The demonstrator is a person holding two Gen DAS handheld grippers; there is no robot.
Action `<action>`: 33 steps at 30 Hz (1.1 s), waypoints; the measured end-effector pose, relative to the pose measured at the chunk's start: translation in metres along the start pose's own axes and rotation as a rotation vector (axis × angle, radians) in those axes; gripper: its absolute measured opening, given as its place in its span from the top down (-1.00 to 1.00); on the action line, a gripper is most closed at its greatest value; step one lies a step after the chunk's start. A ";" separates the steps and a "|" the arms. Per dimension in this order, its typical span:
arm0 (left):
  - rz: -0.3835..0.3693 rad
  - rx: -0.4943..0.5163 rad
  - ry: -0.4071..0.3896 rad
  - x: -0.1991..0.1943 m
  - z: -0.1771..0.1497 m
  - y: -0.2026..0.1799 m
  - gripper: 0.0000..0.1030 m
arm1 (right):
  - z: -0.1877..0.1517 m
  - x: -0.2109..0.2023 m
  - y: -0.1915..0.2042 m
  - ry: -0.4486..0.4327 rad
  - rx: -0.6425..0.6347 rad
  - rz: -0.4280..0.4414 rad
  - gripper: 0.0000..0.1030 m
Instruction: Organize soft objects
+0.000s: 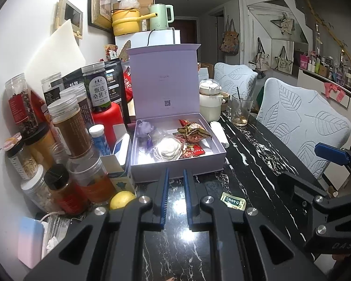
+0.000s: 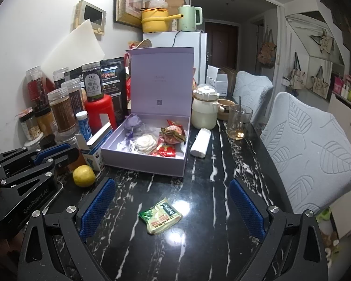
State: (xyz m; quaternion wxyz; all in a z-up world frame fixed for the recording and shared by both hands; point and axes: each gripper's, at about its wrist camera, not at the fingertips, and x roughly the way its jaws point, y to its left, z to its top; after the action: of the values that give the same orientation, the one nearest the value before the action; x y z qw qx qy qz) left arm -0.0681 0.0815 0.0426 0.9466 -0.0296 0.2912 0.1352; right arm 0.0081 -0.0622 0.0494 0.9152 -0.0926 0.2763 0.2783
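While the lavender box point(image 2: 149, 159) stands lid-up on the counter point(image 2: 210, 164), green packet point(image 2: 161, 215) just before it, right gripper point(image 2: 173, 208) jaws wide, empty, left gripper point(image 1: 175, 196) marked "GenRobot.AI", jaws narrowly apart, empty.

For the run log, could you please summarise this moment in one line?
left hand-held gripper empty | right hand-held gripper open over green packet | box open

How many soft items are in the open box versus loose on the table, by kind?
Purple flower in the box: 1
White flower in the box: 1
Wrapped snacks in the box: 2 clearly seen, perhaps more underneath
Green packet on the table: 1
White roll on the table: 1
Total: 6
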 end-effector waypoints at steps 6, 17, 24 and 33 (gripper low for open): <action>-0.003 0.001 0.005 0.000 -0.001 0.002 0.76 | 0.000 0.000 0.001 0.005 -0.008 -0.002 -0.93; 0.002 -0.003 0.009 -0.001 -0.002 0.004 0.76 | -0.003 0.002 0.003 0.011 -0.010 0.004 -0.93; -0.001 -0.007 0.023 0.001 -0.004 0.005 0.76 | -0.004 0.004 0.004 0.017 -0.012 0.004 -0.93; 0.000 -0.008 0.031 0.003 -0.004 0.005 0.76 | -0.005 0.005 0.000 0.025 0.000 0.006 -0.93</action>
State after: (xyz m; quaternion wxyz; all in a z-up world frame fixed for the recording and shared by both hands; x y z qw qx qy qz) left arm -0.0687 0.0867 0.0378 0.9419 -0.0352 0.3052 0.1359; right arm 0.0093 -0.0611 0.0426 0.9109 -0.0954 0.2878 0.2798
